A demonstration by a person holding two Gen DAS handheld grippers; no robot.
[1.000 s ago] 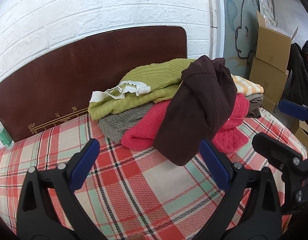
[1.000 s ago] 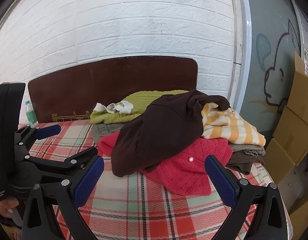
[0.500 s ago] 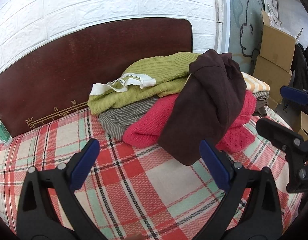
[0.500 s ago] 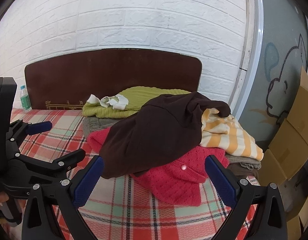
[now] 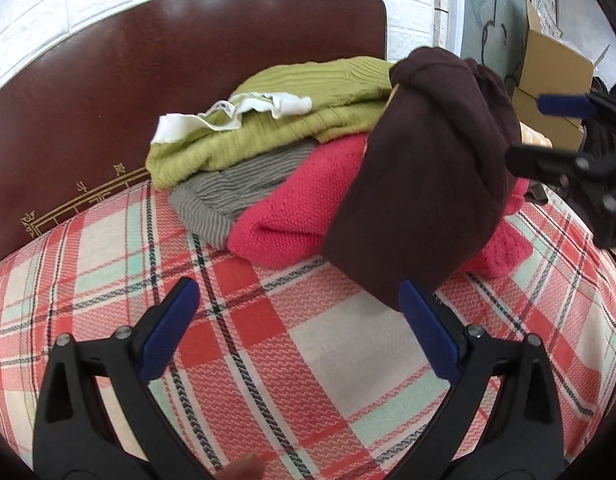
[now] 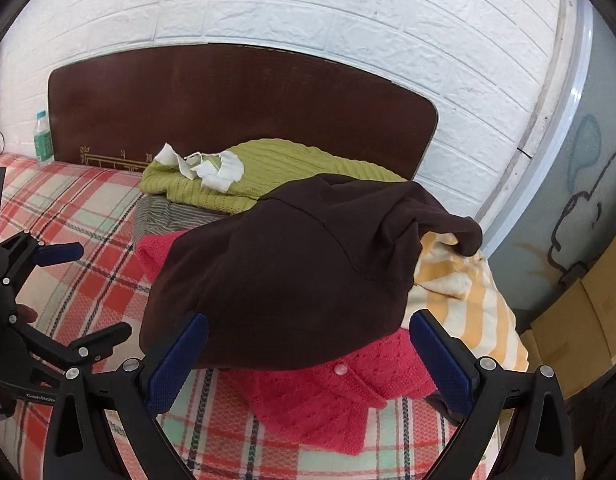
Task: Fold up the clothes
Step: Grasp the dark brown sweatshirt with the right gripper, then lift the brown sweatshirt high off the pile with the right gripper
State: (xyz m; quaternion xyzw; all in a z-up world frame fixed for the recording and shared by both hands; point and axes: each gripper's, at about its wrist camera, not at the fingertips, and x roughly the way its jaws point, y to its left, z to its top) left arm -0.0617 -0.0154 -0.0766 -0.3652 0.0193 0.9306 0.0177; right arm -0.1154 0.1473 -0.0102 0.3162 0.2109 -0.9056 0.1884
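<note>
A pile of clothes lies on the plaid bed. A dark brown garment (image 5: 427,184) (image 6: 292,272) drapes over a red knit sweater (image 5: 292,224) (image 6: 327,404). Behind them lie a green knit sweater (image 5: 292,120) (image 6: 276,168) with a white cloth (image 5: 244,110) on it, a grey ribbed garment (image 5: 232,188) and a yellow striped garment (image 6: 467,300). My left gripper (image 5: 298,328) is open and empty just in front of the pile. My right gripper (image 6: 308,356) is open, its fingertips at the brown garment's lower edge, holding nothing.
A dark wooden headboard (image 5: 148,80) stands against a white brick wall (image 6: 308,8). A plastic bottle (image 6: 42,136) stands at the bed's far left. Cardboard boxes (image 5: 547,80) stand to the right of the bed. The plaid cover (image 5: 308,360) spreads in front of the pile.
Both grippers have moved forward toward the clothes pile, which now looks larger. Both stay open. The clothes have not moved.
</note>
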